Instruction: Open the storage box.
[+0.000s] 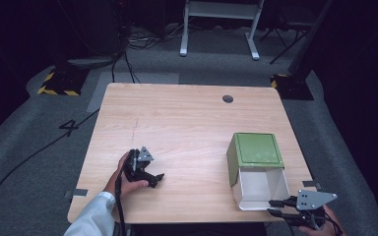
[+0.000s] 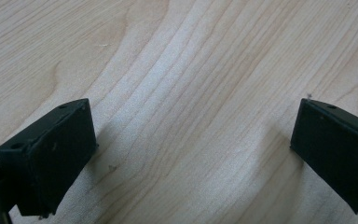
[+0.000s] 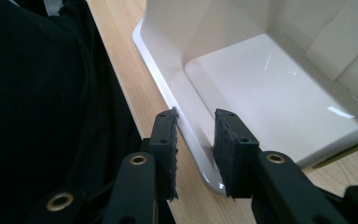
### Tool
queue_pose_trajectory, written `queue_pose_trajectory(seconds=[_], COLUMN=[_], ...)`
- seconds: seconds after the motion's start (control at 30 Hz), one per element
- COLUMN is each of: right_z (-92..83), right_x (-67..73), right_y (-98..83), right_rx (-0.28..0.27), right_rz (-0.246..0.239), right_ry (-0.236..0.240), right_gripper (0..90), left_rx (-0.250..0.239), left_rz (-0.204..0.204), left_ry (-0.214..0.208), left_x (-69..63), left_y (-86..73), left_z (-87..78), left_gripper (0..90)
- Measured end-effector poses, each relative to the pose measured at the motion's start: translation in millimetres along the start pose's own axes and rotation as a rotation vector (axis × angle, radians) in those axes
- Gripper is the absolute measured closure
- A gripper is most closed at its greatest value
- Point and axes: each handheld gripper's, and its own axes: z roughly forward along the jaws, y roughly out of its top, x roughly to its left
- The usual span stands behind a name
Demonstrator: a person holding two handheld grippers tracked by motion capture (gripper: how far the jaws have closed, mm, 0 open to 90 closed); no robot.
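The right gripper point(image 3: 195, 140) is clamped on the front lip of a white drawer point(image 3: 279, 88), one jaw outside the lip, one inside. The drawer is pulled out of a green box point(image 1: 254, 150) lying just ahead of that gripper (near the table point(image 1: 177, 118) edge). The left gripper point(image 1: 150, 174) rests well off to the side on bare wood, its jaws spread wide with nothing between them.

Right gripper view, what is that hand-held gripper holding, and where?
The right hand-held gripper straddles the white bin's front rim near a corner; whether its pads press cannot be told.
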Motion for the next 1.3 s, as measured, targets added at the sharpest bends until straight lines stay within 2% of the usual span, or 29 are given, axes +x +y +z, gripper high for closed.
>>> queue_pose_trajectory(seconds=[0.87, 1.1, 1.13, 1.27, 1.3], right_z=[-2.3, -3.3, -4.4, -9.0, -13.9], right_x=[3.3, 3.6, 3.7, 2.3, 1.6], right_y=[-1.0, -0.7, -0.2, 0.9, 3.2], right_rx=[-0.011, -0.007, -0.017, -0.044, -0.071], right_rz=[-0.019, -0.022, -0.023, -0.011, -0.012], right_ry=[0.031, 0.032, 0.02, -0.004, -0.022], right_gripper=[72.4, 70.5, 67.2, 65.0, 63.6], left_rx=[0.0, 0.001, 0.0, 0.0, 0.0], left_rz=[0.0, 0.0, 0.0, 0.0, 0.0], left_ry=[0.0, 0.001, 0.0, 0.0, 0.0], left_x=[0.0, 0.0, 0.0, 0.0, 0.0], left_y=[0.0, 0.0, 0.0, 0.0, 0.0], left_z=[0.0, -0.1, 0.0, 0.0, 0.0], left_gripper=[0.2, 0.2, 0.2, 0.2, 0.2])
